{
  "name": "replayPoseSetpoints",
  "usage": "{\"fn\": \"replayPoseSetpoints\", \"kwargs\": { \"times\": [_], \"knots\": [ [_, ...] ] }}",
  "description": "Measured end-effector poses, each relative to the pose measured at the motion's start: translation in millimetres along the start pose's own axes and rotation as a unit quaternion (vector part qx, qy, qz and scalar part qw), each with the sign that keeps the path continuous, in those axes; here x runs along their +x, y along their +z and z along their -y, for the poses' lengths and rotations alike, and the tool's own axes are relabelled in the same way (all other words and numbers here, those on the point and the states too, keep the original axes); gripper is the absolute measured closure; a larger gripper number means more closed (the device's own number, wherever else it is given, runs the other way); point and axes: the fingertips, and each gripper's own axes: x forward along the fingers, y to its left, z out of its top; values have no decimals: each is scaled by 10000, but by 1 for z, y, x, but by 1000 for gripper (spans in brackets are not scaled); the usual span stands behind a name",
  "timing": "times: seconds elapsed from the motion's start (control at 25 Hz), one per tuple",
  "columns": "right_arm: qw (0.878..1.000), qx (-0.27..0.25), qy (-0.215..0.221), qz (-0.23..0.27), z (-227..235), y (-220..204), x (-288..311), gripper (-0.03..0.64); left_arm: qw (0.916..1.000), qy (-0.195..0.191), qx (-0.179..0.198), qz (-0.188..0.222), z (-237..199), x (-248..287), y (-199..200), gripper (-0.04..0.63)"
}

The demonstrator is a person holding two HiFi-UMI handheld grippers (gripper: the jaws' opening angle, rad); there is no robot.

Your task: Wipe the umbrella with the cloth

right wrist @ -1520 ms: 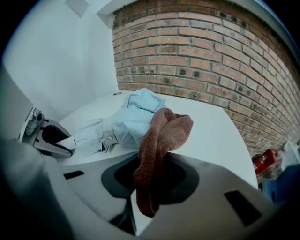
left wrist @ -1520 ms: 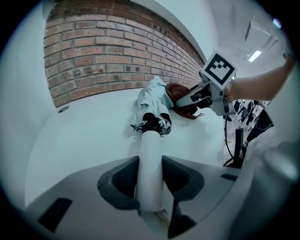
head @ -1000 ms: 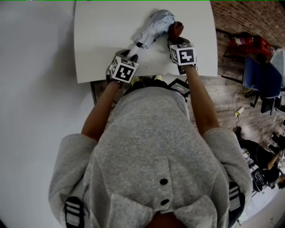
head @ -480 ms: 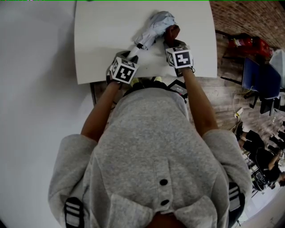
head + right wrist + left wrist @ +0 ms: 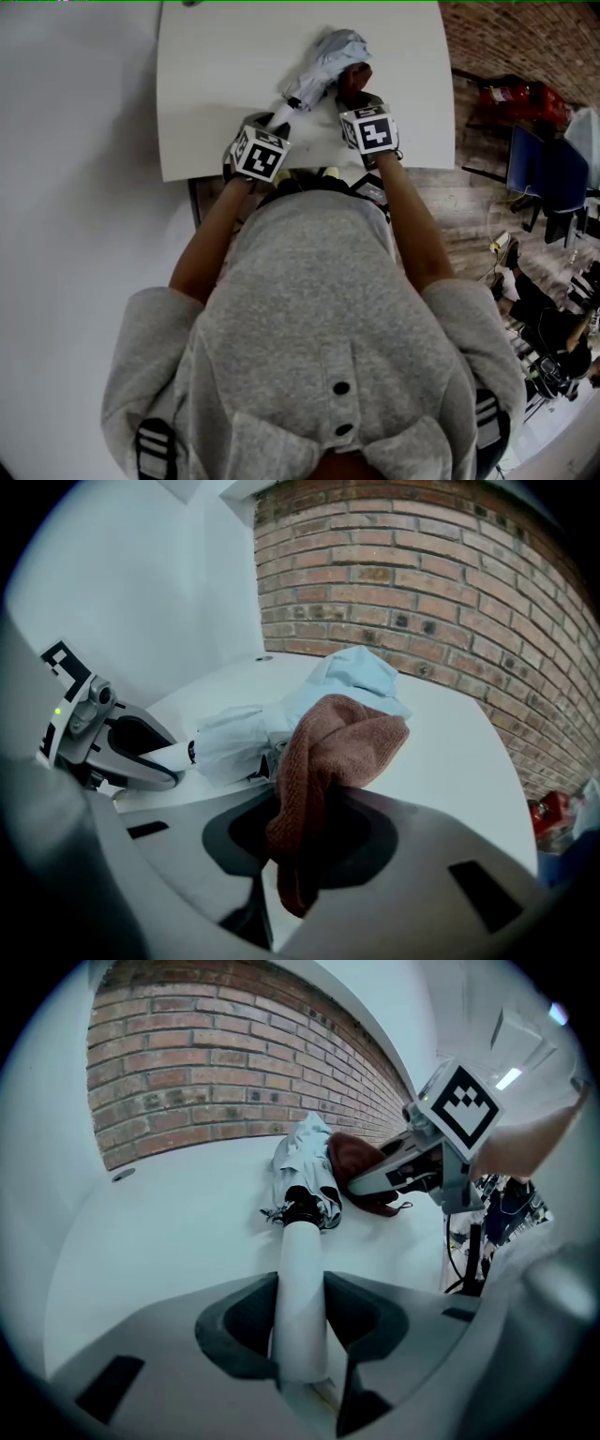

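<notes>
A folded pale blue umbrella (image 5: 328, 58) lies on the white table (image 5: 216, 75), its white handle (image 5: 302, 1297) pointing toward me. My left gripper (image 5: 274, 122) is shut on that handle (image 5: 280, 115). My right gripper (image 5: 356, 89) is shut on a reddish-brown cloth (image 5: 328, 761), which rests against the right side of the umbrella's canopy (image 5: 281, 719). In the left gripper view the cloth (image 5: 361, 1171) sits beside the canopy (image 5: 305, 1171), with the right gripper (image 5: 375, 1177) on it. In the right gripper view the left gripper (image 5: 155, 757) holds the handle at the left.
The table's near edge (image 5: 309, 167) runs just under both grippers. A brick wall (image 5: 422, 583) stands behind the table. To the right on the wooden floor are a blue chair (image 5: 548, 169) and a red object (image 5: 511, 94).
My right gripper with the cloth has slid left and toward me along the umbrella's canopy. The left gripper has kept its place on the handle.
</notes>
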Motion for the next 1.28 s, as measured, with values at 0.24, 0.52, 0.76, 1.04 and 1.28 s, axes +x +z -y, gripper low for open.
{"fn": "replayPoseSetpoints", "kwargs": {
  "times": [0.24,0.52,0.76,1.04,1.28],
  "knots": [
    [9998,-143,132,-55,-12,1,0,518,10000,-7,-17,1,1,-3,0,440],
    [9995,-235,232,-24,-21,3,-2,520,10000,62,-9,-44,0,-4,-1,440],
    [9990,-286,343,-44,-31,2,-2,520,10000,50,15,-64,1,-4,-1,440],
    [9982,-383,450,-48,-43,1,0,518,10000,66,24,-39,0,-3,-2,440],
    [9977,-436,517,-35,-52,4,-3,518,10000,68,18,-48,0,-6,-2,440]
  ]
}}
